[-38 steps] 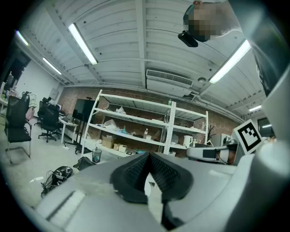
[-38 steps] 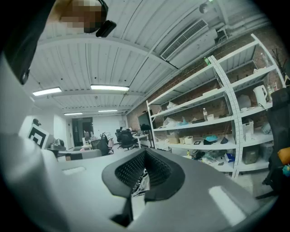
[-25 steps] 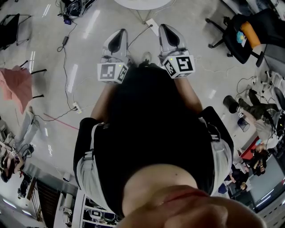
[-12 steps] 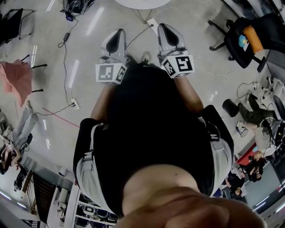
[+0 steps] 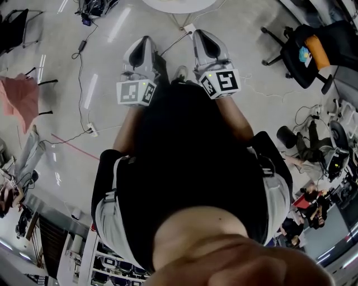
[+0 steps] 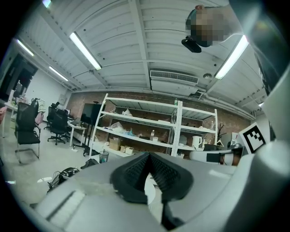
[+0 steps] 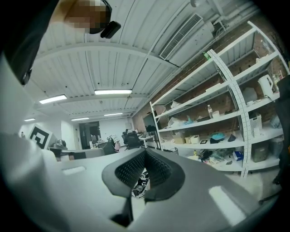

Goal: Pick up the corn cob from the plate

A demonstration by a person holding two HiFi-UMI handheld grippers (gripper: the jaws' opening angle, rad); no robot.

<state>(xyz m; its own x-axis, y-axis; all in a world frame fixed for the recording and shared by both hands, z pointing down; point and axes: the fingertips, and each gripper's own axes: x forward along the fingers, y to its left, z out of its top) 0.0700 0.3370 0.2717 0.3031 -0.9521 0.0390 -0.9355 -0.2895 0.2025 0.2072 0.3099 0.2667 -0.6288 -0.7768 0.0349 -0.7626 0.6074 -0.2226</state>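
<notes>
The pick hasn't begun, I'd say. The person stands with both tools drawn in against the chest. The left gripper [image 5: 145, 44] and right gripper [image 5: 204, 39] sit side by side near the top centre of the head view and point out level over the floor. In the left gripper view, the left gripper [image 6: 148, 156] has its dark ribbed pads pressed together with nothing between them. The right gripper [image 7: 145, 154] is the same, shut tight and empty.

Neither the corn cob nor the plate shows in any view. The only likely surface is the round white table [image 5: 179, 4], whose rim just peeks in at the top edge of the head view, and its top is out of sight.

So the next move, as I judge it, is to step towards that table and tip the head and tools down until the plate comes into view. The jaws of one gripper then need parting before the reach.

Straight ahead the floor is fairly open. A cable [image 5: 81, 67] trails across it at upper left, and an office chair [image 5: 302, 47] stands at upper right. The shelving [image 6: 149, 131] runs along the far wall, well apart from both grippers.
</notes>
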